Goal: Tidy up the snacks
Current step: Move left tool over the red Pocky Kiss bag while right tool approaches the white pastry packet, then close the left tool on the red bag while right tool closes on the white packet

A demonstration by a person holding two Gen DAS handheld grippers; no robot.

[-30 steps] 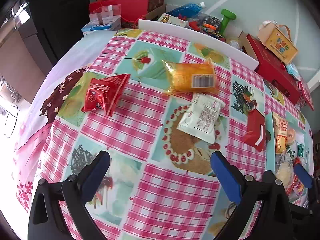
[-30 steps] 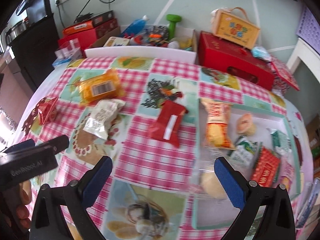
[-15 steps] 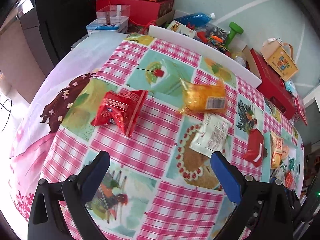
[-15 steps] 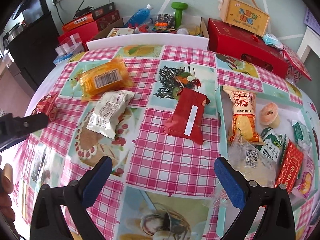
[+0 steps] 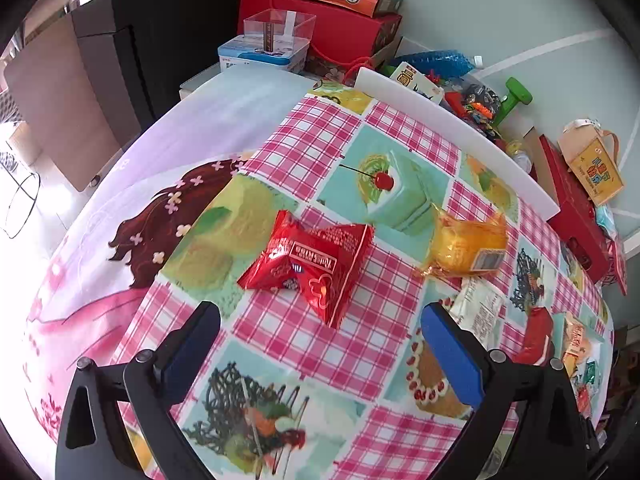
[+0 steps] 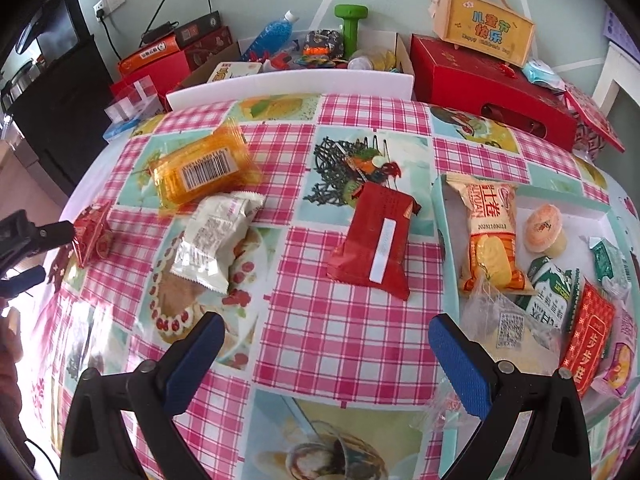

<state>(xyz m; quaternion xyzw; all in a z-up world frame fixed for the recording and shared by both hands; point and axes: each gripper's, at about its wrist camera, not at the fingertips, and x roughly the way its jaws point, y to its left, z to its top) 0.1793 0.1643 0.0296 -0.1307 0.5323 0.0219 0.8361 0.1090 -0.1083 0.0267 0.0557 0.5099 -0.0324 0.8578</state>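
My left gripper (image 5: 320,324) is open, low over the table, with a red pyramid-shaped snack bag (image 5: 310,264) just ahead between its fingers; it also shows at the left edge of the right wrist view (image 6: 93,236). An orange packet (image 5: 468,246) (image 6: 202,168), a white packet (image 6: 216,240) and a dark red packet (image 6: 376,240) lie loose on the checked cloth. My right gripper (image 6: 324,336) is open and empty, just short of the dark red packet. A white tray (image 6: 580,210) at the right holds several snacks.
A white board (image 6: 288,82) edges the table's far side. Behind it stand a box of toys (image 6: 320,48), red gift boxes (image 6: 492,88) and a yellow carry box (image 6: 484,30). A black cabinet (image 5: 168,32) is at the far left.
My left gripper has moved left and forward until the red pyramid bag lies just ahead of its fingers. My right gripper has moved closer to the dark red packet. Both stay open.
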